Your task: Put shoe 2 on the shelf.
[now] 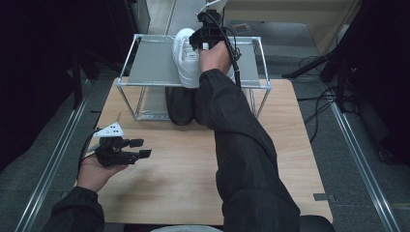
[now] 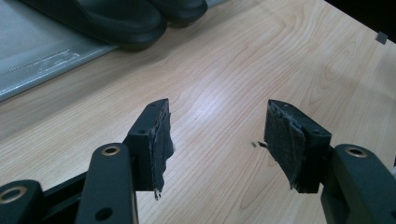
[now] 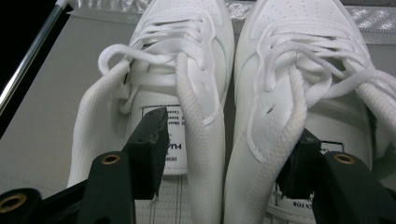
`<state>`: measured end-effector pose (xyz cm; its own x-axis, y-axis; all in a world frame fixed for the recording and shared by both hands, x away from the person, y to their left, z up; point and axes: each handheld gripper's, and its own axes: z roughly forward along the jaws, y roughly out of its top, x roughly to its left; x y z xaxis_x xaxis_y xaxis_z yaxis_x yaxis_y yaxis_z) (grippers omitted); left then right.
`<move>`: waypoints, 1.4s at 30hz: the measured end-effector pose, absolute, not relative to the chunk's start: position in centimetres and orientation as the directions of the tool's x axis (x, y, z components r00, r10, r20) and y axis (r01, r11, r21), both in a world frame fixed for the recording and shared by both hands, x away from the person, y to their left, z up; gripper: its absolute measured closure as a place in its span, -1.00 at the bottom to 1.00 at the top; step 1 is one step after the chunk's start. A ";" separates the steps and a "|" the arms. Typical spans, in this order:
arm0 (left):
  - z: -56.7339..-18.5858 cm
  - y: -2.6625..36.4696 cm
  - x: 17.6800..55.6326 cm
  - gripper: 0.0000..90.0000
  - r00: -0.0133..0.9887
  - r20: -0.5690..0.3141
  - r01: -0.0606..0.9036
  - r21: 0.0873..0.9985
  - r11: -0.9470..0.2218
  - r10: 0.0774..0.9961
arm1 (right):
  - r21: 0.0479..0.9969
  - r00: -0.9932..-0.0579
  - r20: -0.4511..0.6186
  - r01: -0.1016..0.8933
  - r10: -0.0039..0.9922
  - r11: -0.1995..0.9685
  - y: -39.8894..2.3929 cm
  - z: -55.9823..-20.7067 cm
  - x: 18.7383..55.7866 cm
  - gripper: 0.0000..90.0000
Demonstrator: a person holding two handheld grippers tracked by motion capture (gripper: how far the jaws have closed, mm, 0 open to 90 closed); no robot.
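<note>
Two white sneakers sit on rack.

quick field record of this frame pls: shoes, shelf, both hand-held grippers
white sneakers: pair, side by side on top tier of the rack
black slippers: on the rack's lower tier
right hand-held gripper: at the sneakers, one jaw inside each shoe, the two inner collars between them, pads not pressing
left hand-held gripper: open, nothing between jaws, over the wooden table
</note>
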<state>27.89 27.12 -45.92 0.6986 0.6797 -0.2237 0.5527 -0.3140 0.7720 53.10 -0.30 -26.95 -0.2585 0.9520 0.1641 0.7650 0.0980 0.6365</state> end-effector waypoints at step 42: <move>-46.1 26.8 27.6 -0.13 0.707 -0.237 0.568 0.752 -0.335 0.666 | 0.726 -0.602 0.182 0.615 0.778 0.306 -4.7 -25.2 43.1 -0.18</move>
